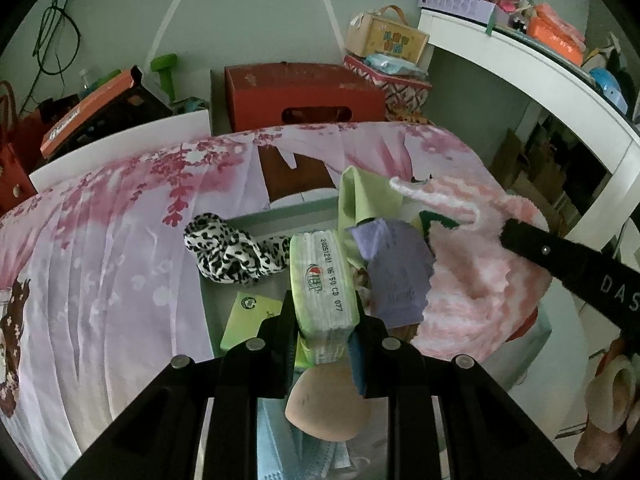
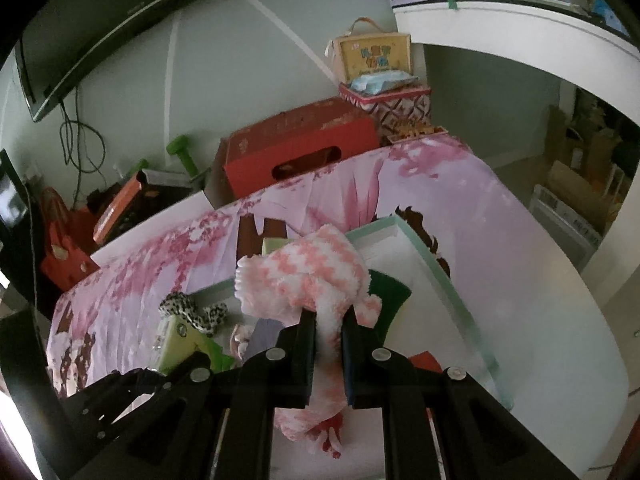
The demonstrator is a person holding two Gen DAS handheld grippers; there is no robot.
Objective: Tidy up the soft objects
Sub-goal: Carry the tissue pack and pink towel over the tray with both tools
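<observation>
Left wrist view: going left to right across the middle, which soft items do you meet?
Leopard-print fabric → green tissue pack, held in the left hand-held gripper → purple cloth → fluffy pink-and-white cloth.

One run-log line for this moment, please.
left gripper: shut on tissue pack | right gripper: shut on pink fluffy cloth | both over tray of soft items

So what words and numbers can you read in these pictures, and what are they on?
"20251201 05:50 CD 077": printed on the green tissue pack held in the left hand-held gripper.
"DAS": white letters, cut off at the picture's edge, on the right hand-held gripper.
Red logo on the tissue pack: too small to read.
Orange box lettering: blurred.
Yellow case with colourful letters: blurred.
Green card emblem: unreadable.
</observation>
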